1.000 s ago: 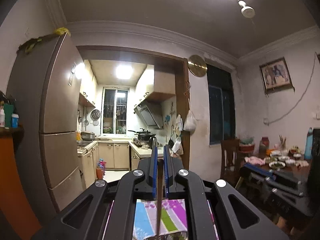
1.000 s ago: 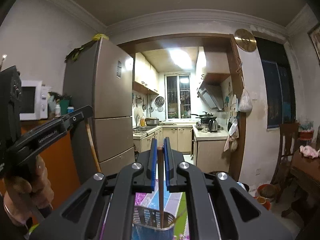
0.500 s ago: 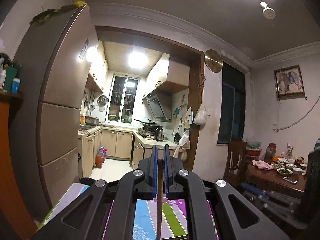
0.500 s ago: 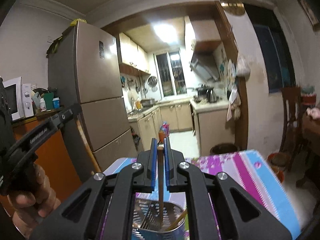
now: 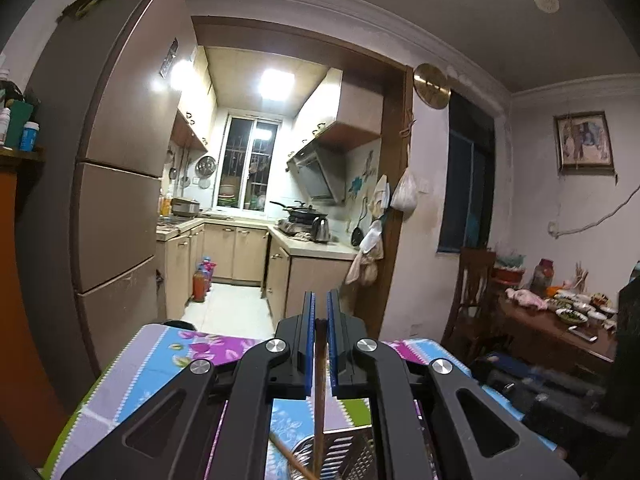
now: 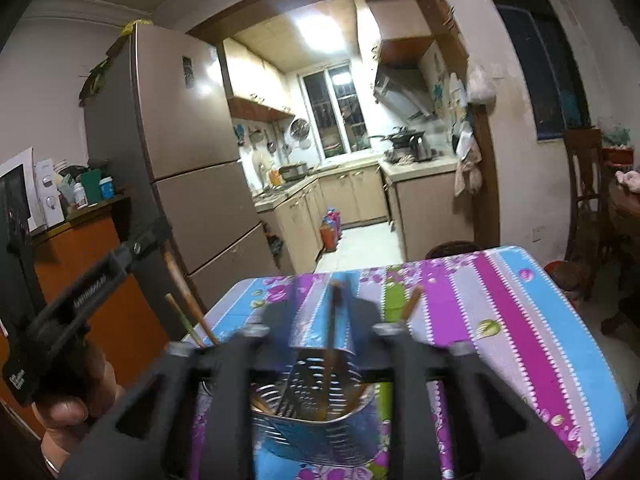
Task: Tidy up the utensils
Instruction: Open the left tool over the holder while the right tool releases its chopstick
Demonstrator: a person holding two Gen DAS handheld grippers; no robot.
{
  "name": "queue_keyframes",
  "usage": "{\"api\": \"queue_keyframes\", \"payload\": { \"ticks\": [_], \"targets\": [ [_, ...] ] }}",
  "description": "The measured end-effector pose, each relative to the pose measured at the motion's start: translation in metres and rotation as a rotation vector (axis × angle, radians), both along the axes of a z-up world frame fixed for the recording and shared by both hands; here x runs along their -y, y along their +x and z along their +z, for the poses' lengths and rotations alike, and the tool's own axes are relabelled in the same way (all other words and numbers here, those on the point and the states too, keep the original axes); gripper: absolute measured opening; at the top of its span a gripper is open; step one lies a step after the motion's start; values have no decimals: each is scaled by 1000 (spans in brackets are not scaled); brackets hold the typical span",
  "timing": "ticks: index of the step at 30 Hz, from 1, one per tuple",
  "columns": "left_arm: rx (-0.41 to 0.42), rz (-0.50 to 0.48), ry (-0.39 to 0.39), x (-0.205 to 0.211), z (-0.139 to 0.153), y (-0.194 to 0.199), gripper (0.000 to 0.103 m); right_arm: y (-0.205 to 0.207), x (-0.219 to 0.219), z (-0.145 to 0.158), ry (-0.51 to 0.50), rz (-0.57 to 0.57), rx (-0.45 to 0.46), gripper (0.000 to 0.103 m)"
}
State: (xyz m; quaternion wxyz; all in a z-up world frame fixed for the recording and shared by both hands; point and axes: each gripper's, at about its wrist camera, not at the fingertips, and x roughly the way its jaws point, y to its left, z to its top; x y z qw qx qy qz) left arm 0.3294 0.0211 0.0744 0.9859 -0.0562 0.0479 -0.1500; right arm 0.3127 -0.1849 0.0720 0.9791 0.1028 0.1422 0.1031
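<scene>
Chopstick sits pinched upright in the left gripper, above the metal holder on the striped tablecloth. Right gripper – blurred – has just been opening; another chopstick stands loose between its jaws, in the holder.

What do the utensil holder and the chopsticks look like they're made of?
The holder looks like shiny metal: reflective walls pierced with rows of slots. The chopsticks look like brown wood or bamboo: matte, no glint. The motion blur leaves the finish uncertain.
</scene>
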Motion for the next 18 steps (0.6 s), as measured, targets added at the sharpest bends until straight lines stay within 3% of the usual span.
{"api": "queue_keyframes", "payload": {
  "ticks": [5,8,9,11,15,18],
  "targets": [
    [5,25,-15,-19,15,-11,9,-28,38,14,9,-77,39,47],
    [65,48,-45,-39,38,-41,11,-57,67,27,9,-121,66,47],
    [91,58,-50,-46,45,-54,13,-69,78,31,10,-138,78,47],
    [133,77,-56,-58,54,-77,28,-96,102,39,17,-174,99,47],
    [194,125,0,-82,61,-140,35,-154,144,44,-38,-277,127,47],
    [168,149,64,-94,51,-177,43,-190,167,39,-76,-342,128,47]
  ]
}}
